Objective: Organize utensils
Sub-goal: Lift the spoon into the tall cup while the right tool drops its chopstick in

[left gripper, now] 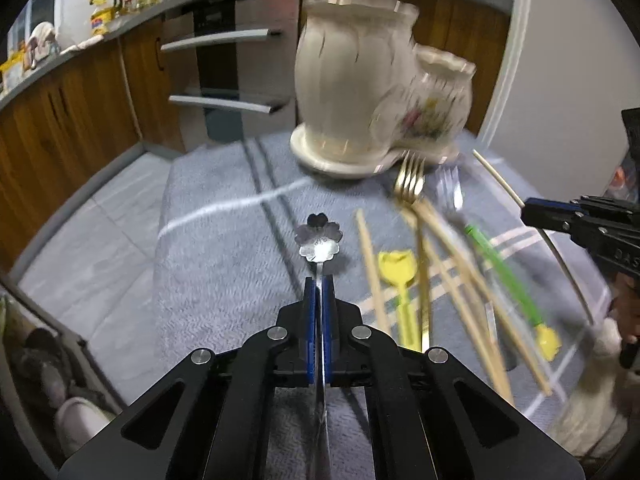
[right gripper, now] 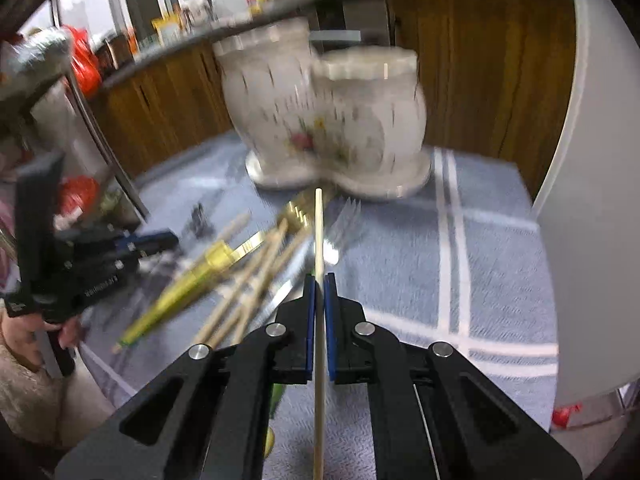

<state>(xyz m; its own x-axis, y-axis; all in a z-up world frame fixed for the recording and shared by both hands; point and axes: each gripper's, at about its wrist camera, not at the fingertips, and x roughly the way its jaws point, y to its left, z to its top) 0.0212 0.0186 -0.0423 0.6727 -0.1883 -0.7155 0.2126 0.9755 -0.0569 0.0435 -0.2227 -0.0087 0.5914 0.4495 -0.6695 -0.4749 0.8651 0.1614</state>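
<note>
Left gripper (left gripper: pixel 319 280) is clamped tight on a flower-headed metal spoon (left gripper: pixel 319 237), its blue pads pinching the thin stem, the scalloped bowl poking out ahead above the blue-grey towel (left gripper: pixel 216 264). The spoon's handle runs back between the arms and is cut off at the frame edge. Over on the other side, the right gripper (right gripper: pixel 319 280) is closed on a single chopstick (right gripper: pixel 319 236), held pointing toward the cream double-pot ceramic holder (right gripper: pixel 320 120), which stands on the towel's far end, badly smeared by motion blur. Between the two tools lies the pile: a gold fork (left gripper: pixel 409 184), a silver fork (left gripper: pixel 451 192), more chopsticks (left gripper: pixel 372 268), yellow and green plastic pieces, all streaked and overlapping, so their exact stacking is hard to read.
</note>
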